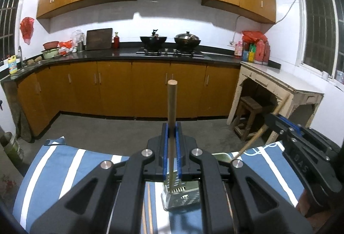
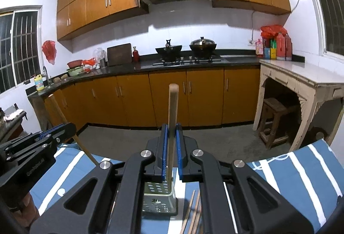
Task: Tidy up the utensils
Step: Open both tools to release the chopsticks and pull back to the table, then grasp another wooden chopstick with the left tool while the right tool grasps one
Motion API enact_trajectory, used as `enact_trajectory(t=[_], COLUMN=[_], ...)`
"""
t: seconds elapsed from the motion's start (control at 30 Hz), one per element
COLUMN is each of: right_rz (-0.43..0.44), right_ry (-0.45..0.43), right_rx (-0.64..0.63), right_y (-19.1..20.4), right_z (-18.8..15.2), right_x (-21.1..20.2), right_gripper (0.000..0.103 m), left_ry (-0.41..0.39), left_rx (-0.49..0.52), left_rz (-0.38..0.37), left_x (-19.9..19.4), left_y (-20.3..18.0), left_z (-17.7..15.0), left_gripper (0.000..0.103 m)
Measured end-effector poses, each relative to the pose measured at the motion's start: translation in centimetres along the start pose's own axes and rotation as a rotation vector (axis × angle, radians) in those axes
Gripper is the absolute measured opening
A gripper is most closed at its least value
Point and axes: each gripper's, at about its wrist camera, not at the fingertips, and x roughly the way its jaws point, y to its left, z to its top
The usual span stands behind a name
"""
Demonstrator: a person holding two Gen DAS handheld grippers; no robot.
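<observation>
Dim overhead indoor light; dark windows — heavy fisheye bending, black corners

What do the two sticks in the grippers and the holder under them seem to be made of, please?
The left gripper's stick looks like bare matte wood: tan, with a round cut end. The right gripper's stick is similar, paler. The holder looks like pale moulded plastic with punched holes, though metal cannot be ruled out.

- Tablecloth [image 1: 53, 169]: blue with white stripes.
- Left gripper [image 1: 172, 132] and right gripper [image 2: 171, 132]: black bodies, blue finger pads, silver pivot bolts.
- Utensil handles [image 1: 172, 117]: light brown wood.
- Perforated utensil holder [image 2: 160, 201]: pale grey-green with round holes.
- Chopsticks [image 2: 191, 212]: reddish brown.
- Cabinets [image 1: 150, 87]: orange-brown; countertop [image 1: 120, 54] black.
- Hanging bag [image 1: 26, 28]: red.
</observation>
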Motion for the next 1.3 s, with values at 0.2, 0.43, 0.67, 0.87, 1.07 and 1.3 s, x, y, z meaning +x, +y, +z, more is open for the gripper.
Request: enact_trajectory(t=[0.2, 0.43, 0.67, 0.87, 1.07, 1.3], right_rz=[-0.003, -0.015, -0.053, -0.095, -0.1, -0.092], right_ry=[-0.032, -0.049, -0.009, 0.186, 0.381, 0.505], right_rx=[0.009, 0.019, 0.052, 0.112, 0.154, 0.105], right_y=[-0.3, -1.2, -3.6, -6.1, -6.5, -4.6], right_z=[0.2, 0.0, -3.6, -10.1, -16.3, -20.0], right_x=[-1.4, -3.9, -6.5, -4.7, -1.1, 1.3], right_gripper=[0.039, 0.041, 0.055, 0.055, 0.044, 0.027], left_ry=[-0.02, -0.053, -0.054, 0.036, 0.212, 0.315], left_rx=[-0.02, -0.027, 0.003, -0.014, -0.058, -0.083], left_rz=[0.028, 0.052, 0.12, 0.161, 0.184, 0.169], left_x=[-1.1, -3.8, -7.1, -7.2, -4.9, -3.7], left_y=[0.0, 1.0, 3.4, 6.8, 10.0, 11.2], left_z=[0.2, -0.4, -4.0, -9.2, -15.1, -19.5], left_gripper=[0.026, 0.039, 0.059, 0.071, 0.071, 0.071])
